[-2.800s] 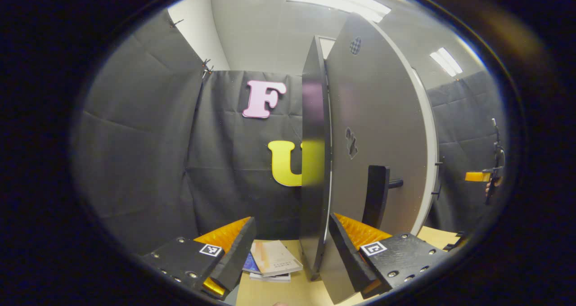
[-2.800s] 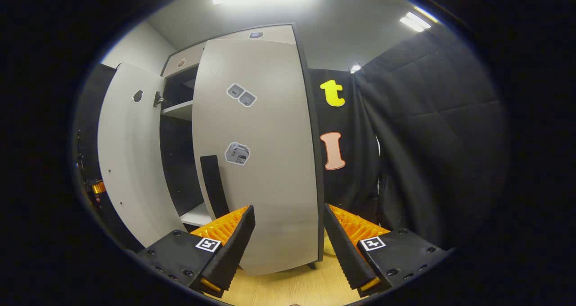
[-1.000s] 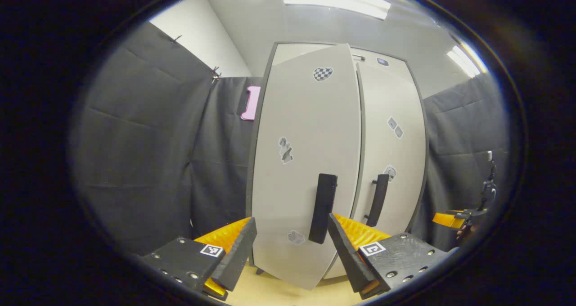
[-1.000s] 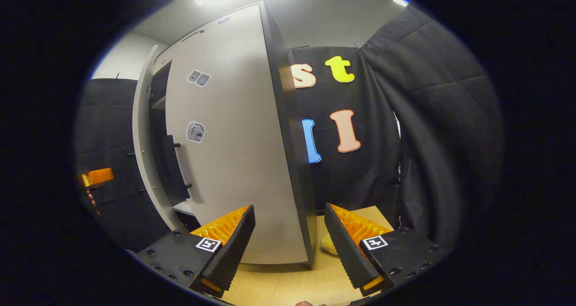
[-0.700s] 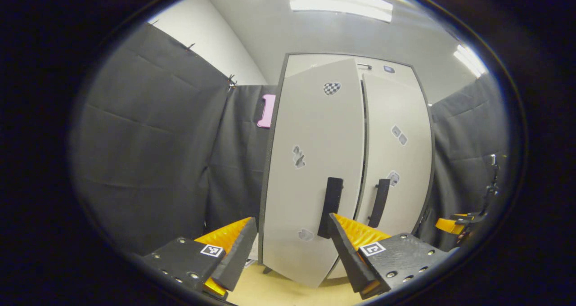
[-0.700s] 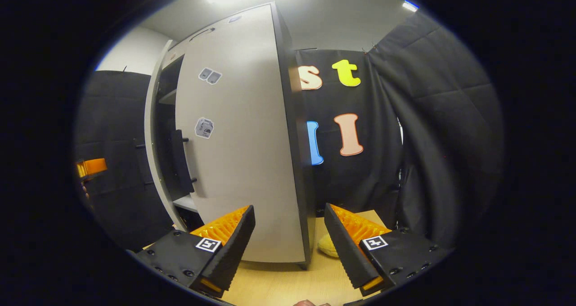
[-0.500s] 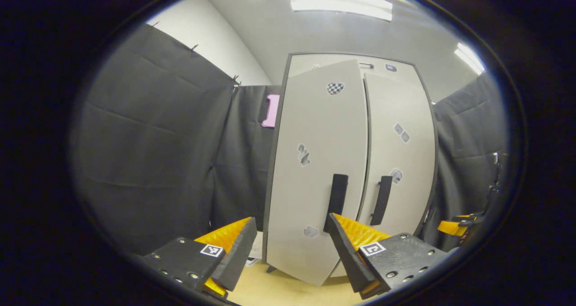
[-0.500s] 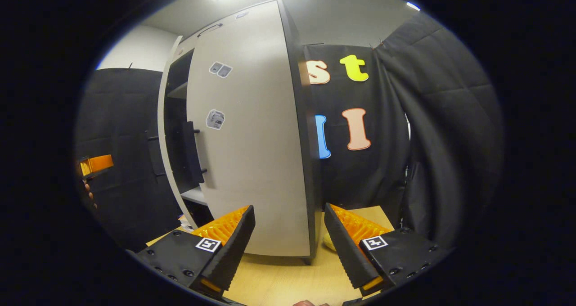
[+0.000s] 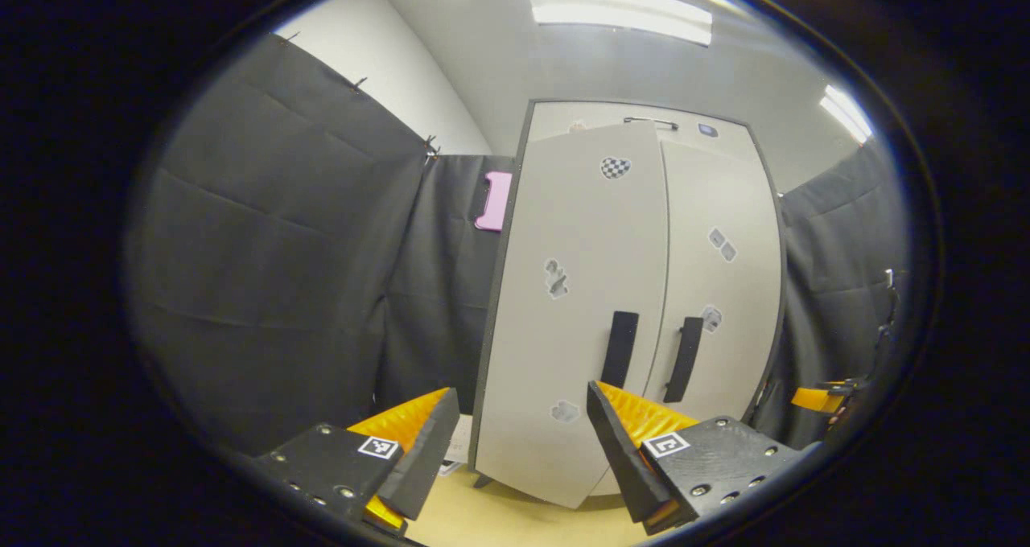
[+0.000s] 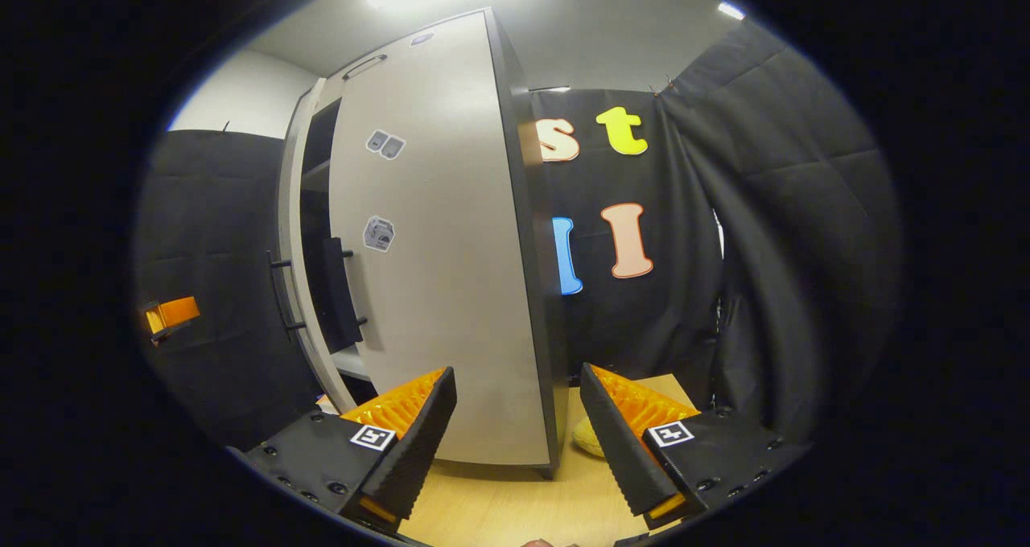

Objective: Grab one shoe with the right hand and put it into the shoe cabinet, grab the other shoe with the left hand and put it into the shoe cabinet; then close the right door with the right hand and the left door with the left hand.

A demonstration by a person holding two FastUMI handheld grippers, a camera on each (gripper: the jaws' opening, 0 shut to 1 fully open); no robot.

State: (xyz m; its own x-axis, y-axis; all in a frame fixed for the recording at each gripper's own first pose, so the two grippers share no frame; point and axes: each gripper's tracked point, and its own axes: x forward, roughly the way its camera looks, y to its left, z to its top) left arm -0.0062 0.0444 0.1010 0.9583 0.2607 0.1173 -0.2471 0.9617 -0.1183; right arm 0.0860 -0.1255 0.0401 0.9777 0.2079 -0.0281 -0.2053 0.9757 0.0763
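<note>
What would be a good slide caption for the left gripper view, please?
Open left claw facing the shoe cabinet, its left door not quite shut.

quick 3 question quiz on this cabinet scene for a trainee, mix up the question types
1. True or false: the left door is fully shut.
2. The right gripper is: A) open and empty, B) shut on a handle, C) shut on a shoe.
3. How many door handles can be seen in the left gripper view?

Key:
1. False. It is ajar; the right gripper view shows a gap at its edge.
2. A
3. Two
</note>
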